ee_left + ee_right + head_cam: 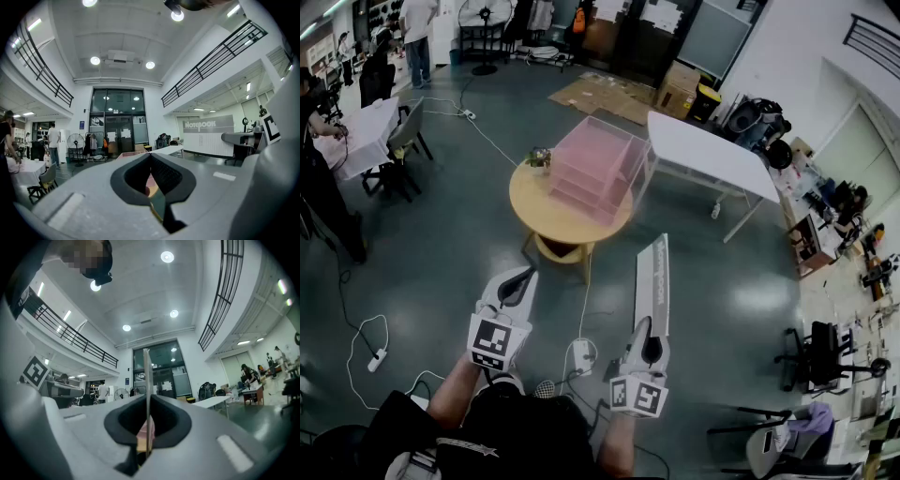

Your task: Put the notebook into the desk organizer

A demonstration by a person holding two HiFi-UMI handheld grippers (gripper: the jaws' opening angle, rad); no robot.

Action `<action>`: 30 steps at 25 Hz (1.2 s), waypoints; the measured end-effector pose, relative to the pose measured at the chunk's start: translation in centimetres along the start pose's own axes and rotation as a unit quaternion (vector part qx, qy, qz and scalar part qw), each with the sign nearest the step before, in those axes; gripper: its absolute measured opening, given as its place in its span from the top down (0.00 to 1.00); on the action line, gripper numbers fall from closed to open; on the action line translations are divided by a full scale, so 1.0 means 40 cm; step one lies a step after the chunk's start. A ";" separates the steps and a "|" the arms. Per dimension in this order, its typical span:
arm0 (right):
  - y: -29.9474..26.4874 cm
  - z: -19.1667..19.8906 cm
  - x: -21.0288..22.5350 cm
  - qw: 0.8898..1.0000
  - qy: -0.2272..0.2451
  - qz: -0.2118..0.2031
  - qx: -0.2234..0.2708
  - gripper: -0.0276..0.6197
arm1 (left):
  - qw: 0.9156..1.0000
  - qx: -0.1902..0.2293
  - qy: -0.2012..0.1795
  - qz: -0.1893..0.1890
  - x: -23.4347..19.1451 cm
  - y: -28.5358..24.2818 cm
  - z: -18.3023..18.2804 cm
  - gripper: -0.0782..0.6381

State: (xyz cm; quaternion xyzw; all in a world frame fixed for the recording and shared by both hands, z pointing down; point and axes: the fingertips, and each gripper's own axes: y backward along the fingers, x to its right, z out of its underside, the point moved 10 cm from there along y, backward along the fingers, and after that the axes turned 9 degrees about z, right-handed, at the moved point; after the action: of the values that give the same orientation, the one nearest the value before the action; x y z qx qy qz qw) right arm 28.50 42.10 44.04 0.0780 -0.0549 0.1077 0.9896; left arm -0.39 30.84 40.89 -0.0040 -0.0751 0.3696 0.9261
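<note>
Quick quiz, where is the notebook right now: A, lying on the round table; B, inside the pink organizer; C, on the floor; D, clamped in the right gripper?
D: the notebook stands edge-on, pinched between the closed jaws of the right gripper.

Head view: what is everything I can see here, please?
desk organizer: one, clear pink, on the round table
round table: one, light wood, mid-floor
small plant: one, greenish, on the round table
long table: one, white, right of the desk organizer
cardboard: several sheets, brown, floor beyond
power strip: one, white, floor at left
notebook: one, pale grey, edge-up in the right tongs
left tongs: one, grey, shut, empty
right tongs: one, grey, shut on the notebook
</note>
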 end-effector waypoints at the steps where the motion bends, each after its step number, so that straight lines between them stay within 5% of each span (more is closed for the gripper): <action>1: -0.005 0.005 -0.001 1.000 0.000 0.000 0.000 0.94 | 1.000 -0.001 0.000 -0.001 -0.003 -0.002 0.004 0.88; 16: -0.123 0.044 -0.075 1.000 0.004 -0.013 -0.016 0.94 | 0.999 -0.022 0.011 -0.020 -0.122 -0.032 0.041 0.88; 30: -0.359 0.117 -0.246 0.998 0.015 0.047 -0.032 0.94 | 0.998 -0.033 0.022 0.039 -0.429 -0.232 0.094 0.88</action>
State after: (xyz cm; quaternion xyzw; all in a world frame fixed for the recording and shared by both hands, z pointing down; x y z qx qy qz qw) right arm 21.69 25.45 45.35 0.0417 -0.0467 0.1534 0.9862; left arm -6.84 12.14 42.87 -0.0458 -0.0669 0.4024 0.9118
